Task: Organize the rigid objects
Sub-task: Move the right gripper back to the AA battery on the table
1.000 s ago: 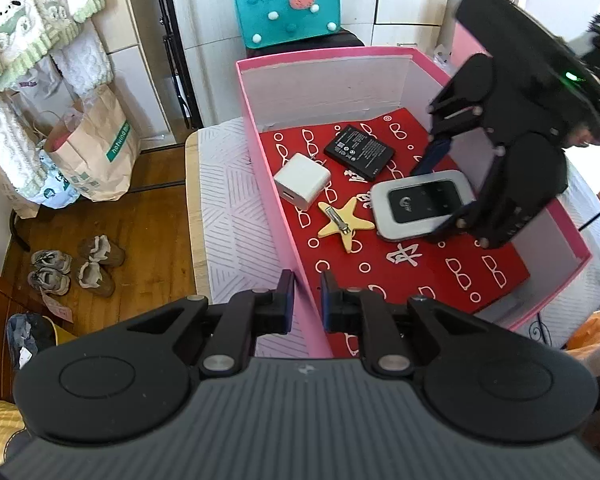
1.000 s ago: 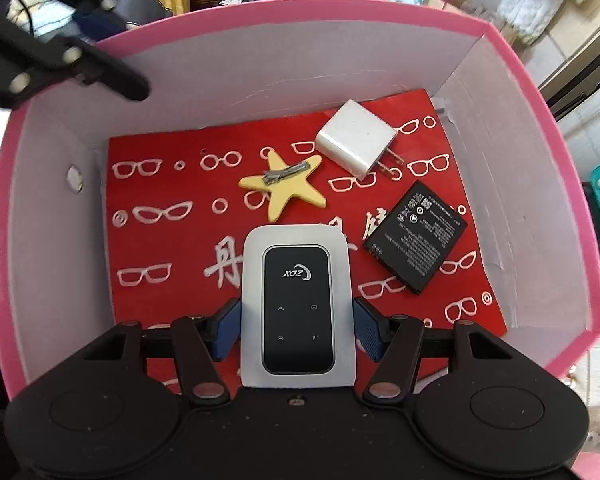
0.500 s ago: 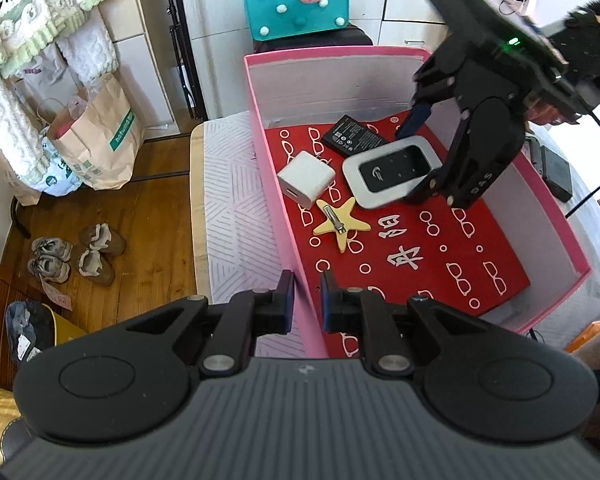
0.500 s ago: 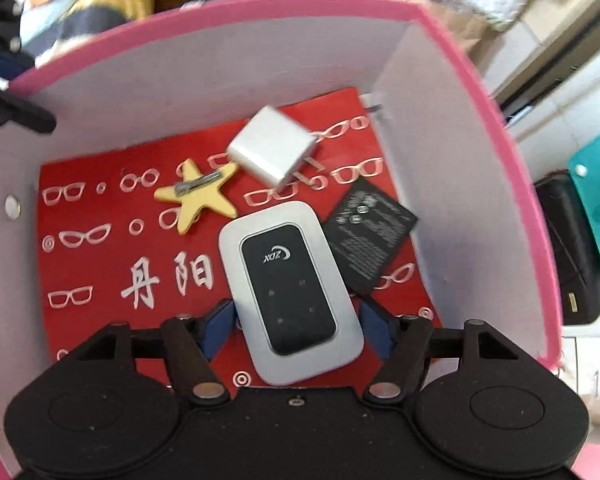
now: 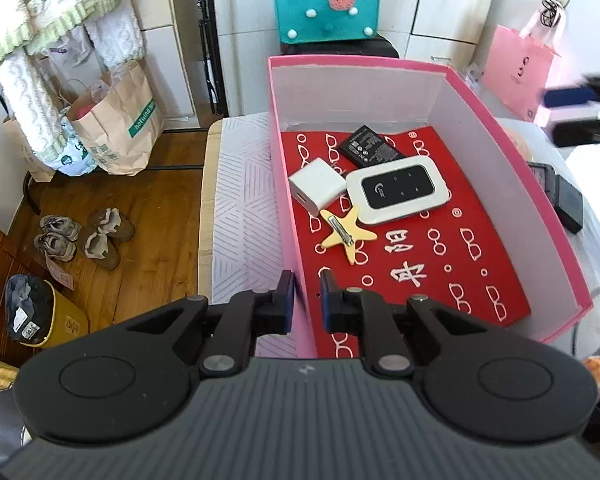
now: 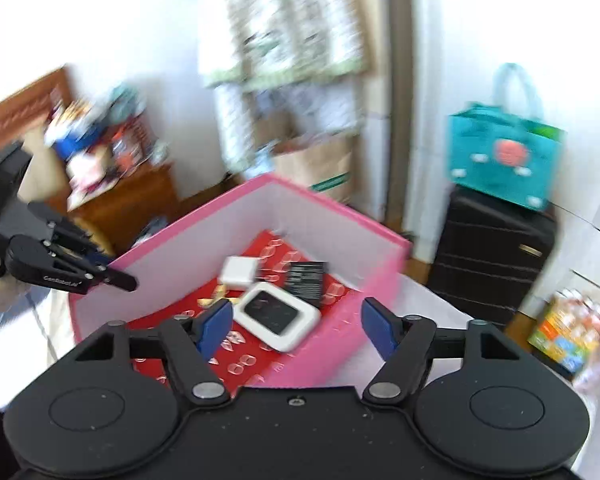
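A pink box (image 5: 512, 148) with a red glasses-print liner holds a white charger (image 5: 318, 186), a black battery (image 5: 371, 147), a white-and-black pocket router (image 5: 397, 190) and a yellow star hair clip (image 5: 346, 233). The router lies flat against the charger, and its far edge overlaps the battery. My left gripper (image 5: 305, 280) is shut on the box's near left wall. My right gripper (image 6: 296, 322) is above and outside the box with its jaws opening and nothing between them. The left wrist view shows it blurred at the right edge (image 5: 568, 116).
The box sits on a bed with a white patterned cover (image 5: 244, 208). Two dark devices (image 5: 568, 200) lie on the bed right of the box. A teal felt bag (image 5: 326, 4) on a black suitcase (image 6: 488, 256) stands behind. Paper bags (image 5: 116, 120), shoes (image 5: 84, 234) and a yellow bin (image 5: 60, 320) are on the floor to the left.
My right gripper slid the router toward the charger and battery, let go of it, opened wider and pulled up and out of the box to the right. My left gripper kept its hold.
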The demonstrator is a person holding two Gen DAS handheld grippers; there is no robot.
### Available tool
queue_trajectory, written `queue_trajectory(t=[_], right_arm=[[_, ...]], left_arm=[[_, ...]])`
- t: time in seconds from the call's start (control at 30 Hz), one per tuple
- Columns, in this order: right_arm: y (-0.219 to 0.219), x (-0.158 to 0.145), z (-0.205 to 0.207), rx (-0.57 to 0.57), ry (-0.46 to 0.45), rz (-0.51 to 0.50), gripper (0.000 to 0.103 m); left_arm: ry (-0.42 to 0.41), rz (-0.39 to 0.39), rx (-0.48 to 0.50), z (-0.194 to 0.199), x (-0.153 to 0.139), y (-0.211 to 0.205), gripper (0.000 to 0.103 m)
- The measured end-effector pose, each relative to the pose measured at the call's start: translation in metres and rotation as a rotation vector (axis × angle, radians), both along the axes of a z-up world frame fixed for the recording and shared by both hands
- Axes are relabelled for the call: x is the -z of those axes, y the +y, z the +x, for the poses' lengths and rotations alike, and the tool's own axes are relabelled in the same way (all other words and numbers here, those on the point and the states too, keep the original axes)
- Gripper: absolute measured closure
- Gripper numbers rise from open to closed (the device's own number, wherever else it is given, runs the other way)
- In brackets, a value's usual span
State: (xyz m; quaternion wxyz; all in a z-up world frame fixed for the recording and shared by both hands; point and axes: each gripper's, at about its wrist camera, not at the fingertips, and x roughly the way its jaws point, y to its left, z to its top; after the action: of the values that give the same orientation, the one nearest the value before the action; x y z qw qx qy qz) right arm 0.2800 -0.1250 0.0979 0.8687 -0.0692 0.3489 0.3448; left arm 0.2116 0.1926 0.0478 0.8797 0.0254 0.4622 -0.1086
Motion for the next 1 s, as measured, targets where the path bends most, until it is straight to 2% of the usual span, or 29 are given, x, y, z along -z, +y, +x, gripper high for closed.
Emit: queue_trajectory(t=[0.13,0.2,0.3,0.4,0.5,0.67,0.73,0.87,0.97,1.0], right_arm=[[-0.041,0.018,-0.026,0.120,-0.056,0.022,0.021],[-0.063,0.032,-0.037,0.178,-0.044,0.061,0.022],[-0.089,0.057,-0.056,0.307,-0.068,0.083,0.027],[-0.109,0.078,-0.071,0.403,-0.054,0.129,0.033],[-0.121,0.093,-0.087,0.441,-0.047,0.146,0.039],[-0.121,0.118,-0.104,0.382,0.038,0.198,0.052],[-0.116,0.125,-0.109,0.346,0.050,0.174,0.058],[-0.111,0.131,-0.119,0.287,0.048,0.120,0.063],[-0.107,0.137,-0.119,0.259,0.033,0.040,0.065],[-0.107,0.140,-0.118,0.244,0.037,0.018,0.068]], left_arm=[[-0.011,0.004,-0.025,-0.001,0.001,-0.002,0.090],[-0.009,-0.001,-0.037,-0.001,0.000,-0.002,0.090],[-0.011,0.004,-0.050,-0.001,0.001,-0.003,0.090],[-0.009,0.029,-0.054,-0.001,0.001,-0.008,0.091],[-0.011,0.054,-0.060,0.000,0.000,-0.013,0.091],[-0.031,0.059,-0.084,0.000,-0.001,-0.016,0.091],[-0.038,0.057,-0.093,0.000,-0.002,-0.016,0.091],[-0.045,0.065,-0.104,0.002,-0.002,-0.019,0.091],[-0.046,0.074,-0.110,0.003,-0.002,-0.021,0.091],[-0.046,0.076,-0.113,0.003,-0.002,-0.021,0.091]])
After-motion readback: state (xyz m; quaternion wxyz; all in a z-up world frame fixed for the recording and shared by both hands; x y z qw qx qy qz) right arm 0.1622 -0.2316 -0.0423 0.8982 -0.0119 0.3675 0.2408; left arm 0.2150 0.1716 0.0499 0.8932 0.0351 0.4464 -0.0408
